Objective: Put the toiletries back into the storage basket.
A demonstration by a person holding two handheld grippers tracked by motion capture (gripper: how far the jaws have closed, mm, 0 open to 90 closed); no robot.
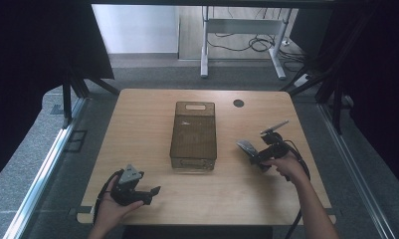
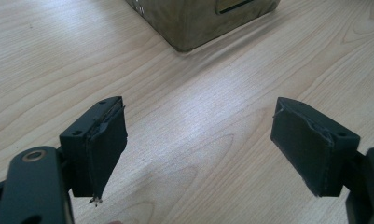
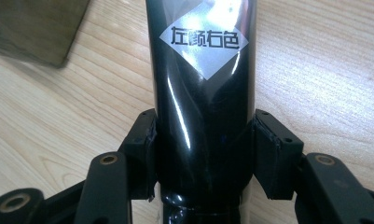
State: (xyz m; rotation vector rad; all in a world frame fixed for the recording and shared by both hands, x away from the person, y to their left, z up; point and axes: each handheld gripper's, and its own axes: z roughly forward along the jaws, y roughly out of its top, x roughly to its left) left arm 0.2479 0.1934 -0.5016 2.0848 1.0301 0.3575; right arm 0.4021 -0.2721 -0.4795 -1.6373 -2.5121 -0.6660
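A brown see-through plastic bin (image 1: pixel 193 135) stands in the middle of the wooden table (image 1: pixel 137 119). My right gripper (image 1: pixel 254 157), right of the bin, is shut on a glossy black tube (image 3: pixel 201 93) with a silver diamond label; in the high view the tube (image 1: pixel 247 147) pokes out toward the bin. In the right gripper view both pads (image 3: pixel 145 154) press the tube's sides. My left gripper (image 1: pixel 154 191) is held low near the table's front left with its jaws wide apart and nothing between them; the bin's corner (image 2: pixel 198 18) lies ahead of it and its pads (image 2: pixel 105 149) hover over bare wood.
A round cable hole (image 1: pixel 238 103) sits at the table's back right. Dark curtains hang on both sides. A white desk frame (image 1: pixel 242 35) with cables stands on the floor beyond the table.
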